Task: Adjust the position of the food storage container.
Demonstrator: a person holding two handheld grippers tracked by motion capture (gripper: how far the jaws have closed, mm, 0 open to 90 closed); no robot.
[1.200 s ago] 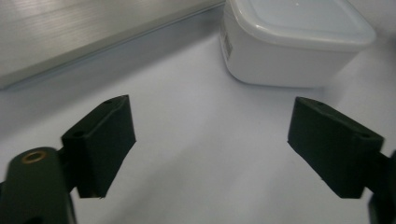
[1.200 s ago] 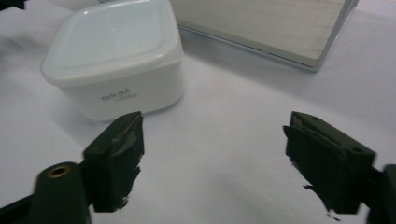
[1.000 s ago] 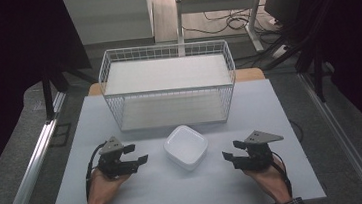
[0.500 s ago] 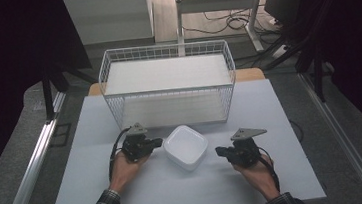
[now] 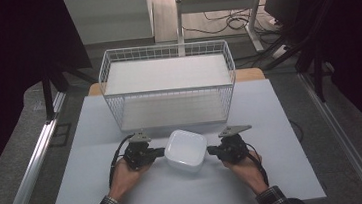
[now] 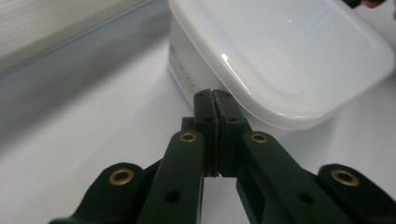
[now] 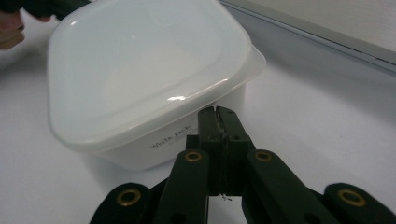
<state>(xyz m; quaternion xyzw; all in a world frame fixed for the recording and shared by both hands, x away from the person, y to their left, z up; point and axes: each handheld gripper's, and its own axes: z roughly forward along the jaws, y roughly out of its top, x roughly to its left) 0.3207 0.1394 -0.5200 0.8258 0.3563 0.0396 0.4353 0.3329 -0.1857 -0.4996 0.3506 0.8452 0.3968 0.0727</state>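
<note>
High view: a white lidded box (image 5: pixel 186 150) is seen at lower centre of the frame, on the table (image 5: pixel 270 108), in front of the wire basket (image 5: pixel 167 85). It is flanked by the left gripper (image 5: pixel 158 153) and the right gripper (image 5: pixel 213 152). Both pairs of jaws are pressed together with nothing between them, their tips set just under the lid's rim at opposite sides of the box.

"White pack" in small dark print on the white container's (image 7: pixel 154 93) side wall.
</note>
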